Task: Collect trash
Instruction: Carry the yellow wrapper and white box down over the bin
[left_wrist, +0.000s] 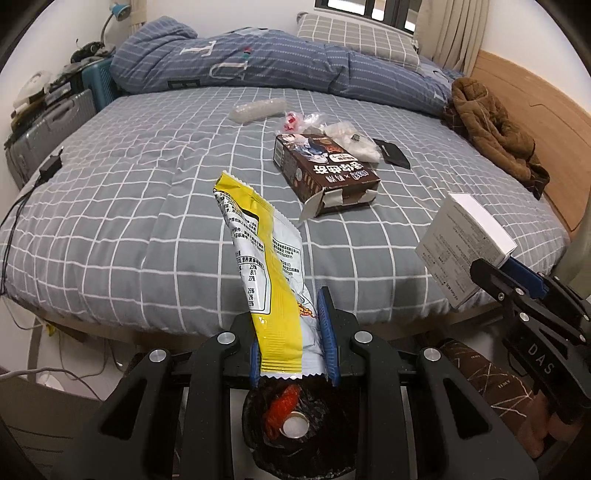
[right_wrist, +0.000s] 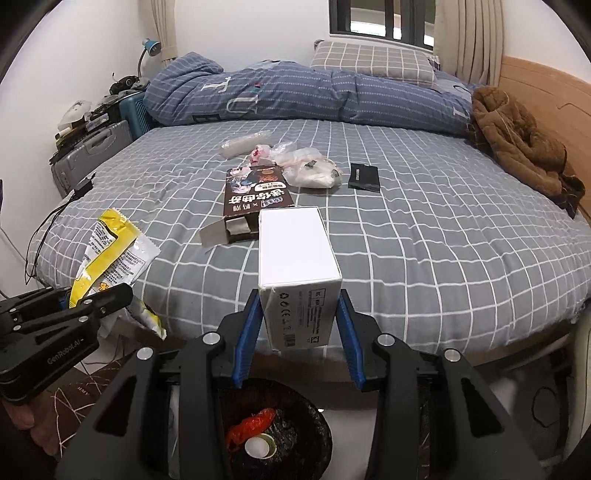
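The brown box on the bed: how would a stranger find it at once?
Look at the grey checked bed. Near its middle lies the brown box, flat, its torn flaps open toward the bed's near edge. Unlike the clear wrappers behind it, it is dark cardboard with large white print.

- Left wrist view: sits behind its own fingers, angled down across the bed (left_wrist: 147, 206) from its foot edge.
- Right wrist view: same stance, just beside.
- Shared: bed, bin (left_wrist: 295, 424) close below, each other's gripper.
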